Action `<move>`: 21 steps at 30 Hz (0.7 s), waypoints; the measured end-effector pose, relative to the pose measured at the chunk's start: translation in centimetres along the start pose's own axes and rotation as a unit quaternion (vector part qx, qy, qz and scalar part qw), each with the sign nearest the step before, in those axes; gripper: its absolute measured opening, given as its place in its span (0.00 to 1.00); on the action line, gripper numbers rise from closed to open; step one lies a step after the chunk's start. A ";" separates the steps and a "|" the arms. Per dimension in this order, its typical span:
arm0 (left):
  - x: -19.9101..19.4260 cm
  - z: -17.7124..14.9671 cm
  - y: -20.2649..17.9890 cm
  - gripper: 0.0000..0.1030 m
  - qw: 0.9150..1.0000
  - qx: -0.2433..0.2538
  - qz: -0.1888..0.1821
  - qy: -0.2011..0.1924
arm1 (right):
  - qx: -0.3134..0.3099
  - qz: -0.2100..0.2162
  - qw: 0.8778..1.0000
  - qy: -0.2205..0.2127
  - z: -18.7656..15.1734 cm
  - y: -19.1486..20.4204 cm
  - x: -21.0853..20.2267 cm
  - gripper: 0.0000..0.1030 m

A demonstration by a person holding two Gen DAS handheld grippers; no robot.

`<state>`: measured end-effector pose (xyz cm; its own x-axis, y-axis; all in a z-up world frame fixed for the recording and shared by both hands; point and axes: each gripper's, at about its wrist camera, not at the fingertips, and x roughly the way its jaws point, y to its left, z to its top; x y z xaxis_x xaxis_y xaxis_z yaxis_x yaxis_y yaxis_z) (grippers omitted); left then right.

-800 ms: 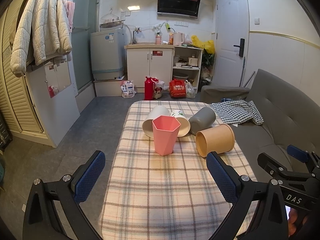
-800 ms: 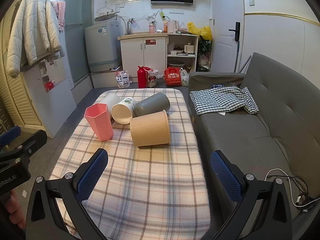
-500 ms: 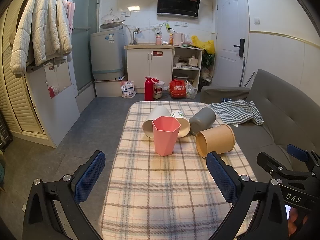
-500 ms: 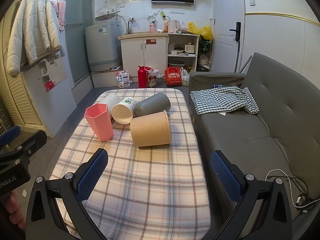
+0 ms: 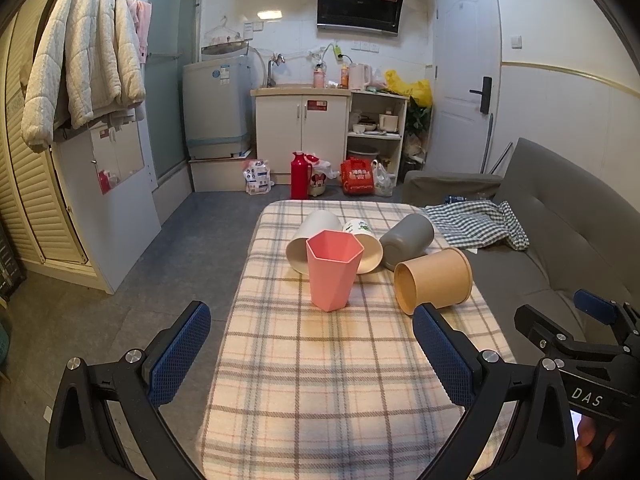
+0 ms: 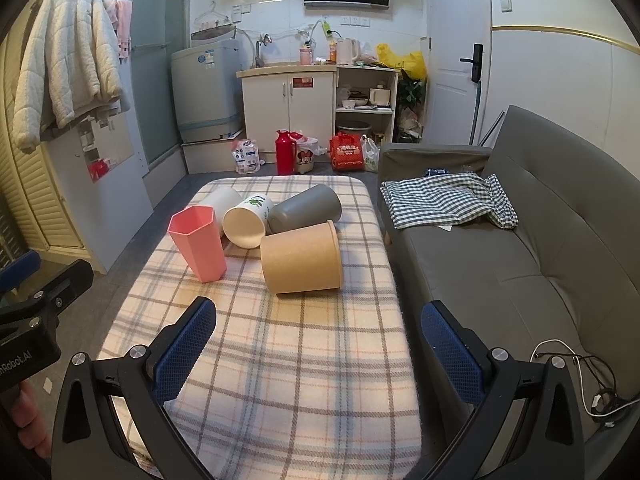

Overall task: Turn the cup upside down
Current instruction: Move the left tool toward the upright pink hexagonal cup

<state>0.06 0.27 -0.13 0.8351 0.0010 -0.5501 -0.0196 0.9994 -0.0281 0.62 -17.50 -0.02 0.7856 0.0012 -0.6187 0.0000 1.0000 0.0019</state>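
The pink cup stands upright at twelve o'clock from the left gripper, nearer it than the right gripper; both grippers' jaws gape wide, holding nothing.

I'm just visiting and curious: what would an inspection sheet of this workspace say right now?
Surface: table under a plaid cloth.
Job's things: pink cup upright, mouth up; brown cup, grey cup, printed cup and white cup lying on their sides, clustered.
Clutter: checked cloth on the sofa.
Grippers: left gripper and right gripper open, holding nothing, short of the cups.
Cables: white and black cables at the sofa's near end.
Surroundings: kitchen cabinet, washing machine, door, hanging jacket.
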 end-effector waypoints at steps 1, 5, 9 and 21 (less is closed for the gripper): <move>0.1 0.0 0.0 1.00 1.000 0.000 0.000 0.001 | 0.001 0.000 1.000 0.001 0.0 0.0 0.1 1.00; 0.7 -0.1 0.1 1.00 1.000 -0.002 0.000 0.006 | 0.002 0.000 1.000 0.008 0.1 -0.1 0.8 1.00; 2.2 -0.4 0.0 1.00 1.000 -0.004 -0.001 0.018 | 0.002 -0.002 1.000 0.015 0.1 -0.4 1.8 1.00; 10.0 -0.2 -0.5 1.00 0.999 -0.005 0.000 0.041 | -0.009 -0.013 1.000 0.026 1.5 -0.8 7.7 1.00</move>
<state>8.33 -0.25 -5.76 0.7877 -0.0020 -0.6161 -0.0258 0.9990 -0.0362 7.62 -18.32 -3.57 0.7523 -0.0249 -0.6584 0.0079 0.9996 -0.0289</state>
